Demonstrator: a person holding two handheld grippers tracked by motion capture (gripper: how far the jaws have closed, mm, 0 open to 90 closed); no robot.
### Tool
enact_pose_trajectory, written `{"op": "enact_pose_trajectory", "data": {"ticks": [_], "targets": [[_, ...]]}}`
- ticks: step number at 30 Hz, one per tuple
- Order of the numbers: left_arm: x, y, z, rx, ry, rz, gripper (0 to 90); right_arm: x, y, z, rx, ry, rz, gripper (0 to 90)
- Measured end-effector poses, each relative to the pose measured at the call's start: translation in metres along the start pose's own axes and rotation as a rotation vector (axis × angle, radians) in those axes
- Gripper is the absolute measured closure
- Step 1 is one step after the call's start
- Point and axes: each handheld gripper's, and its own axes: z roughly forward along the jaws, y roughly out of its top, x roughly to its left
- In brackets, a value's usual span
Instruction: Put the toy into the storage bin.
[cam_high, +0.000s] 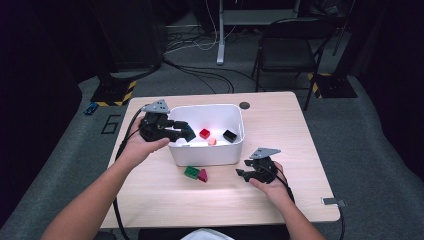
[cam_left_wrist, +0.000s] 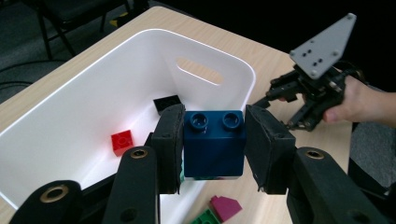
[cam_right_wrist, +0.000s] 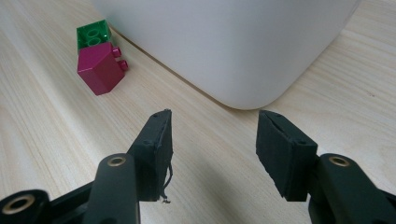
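Note:
My left gripper (cam_left_wrist: 212, 140) is shut on a dark blue brick (cam_left_wrist: 214, 142), studs up, held above the near left corner of the white bin (cam_high: 237, 150). From the high view that gripper (cam_high: 186, 134) hangs over the bin's left rim. Inside the bin lie a red brick (cam_high: 204, 133), a pink brick (cam_high: 212, 141) and a black brick (cam_high: 229, 135). A green brick (cam_high: 191, 172) and a magenta brick (cam_high: 202, 175) lie together on the table in front of the bin. My right gripper (cam_right_wrist: 212, 154) rests open and empty on the table by the bin's front right corner.
The wooden table (cam_high: 300, 165) has bare room at the front and right. A dark round cap (cam_high: 244, 105) sits in the tabletop behind the bin. A folding chair (cam_high: 287, 50) and cables stand on the floor beyond the table.

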Motion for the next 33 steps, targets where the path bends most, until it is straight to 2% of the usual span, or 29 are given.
{"op": "enact_pose_trajectory", "data": {"ticks": [15, 19, 25, 33], "targets": [[0.029, 0.011, 0.041, 0.011, 0.015, -0.004, 58.8, -0.003, -0.001, -0.002, -0.004, 0.001, 0.009, 45.6], [0.035, 0.012, 0.051, 0.013, 0.003, -0.002, 58.8, -0.004, -0.002, -0.002, -0.006, -0.001, 0.012, 45.7], [0.042, 0.013, 0.072, 0.041, 0.007, -0.001, 58.8, -0.004, -0.002, -0.001, -0.002, 0.002, 0.006, 45.6], [0.046, 0.011, 0.098, 0.059, 0.002, 0.005, 58.8, -0.005, -0.003, -0.001, -0.001, 0.002, 0.011, 45.7]]}}
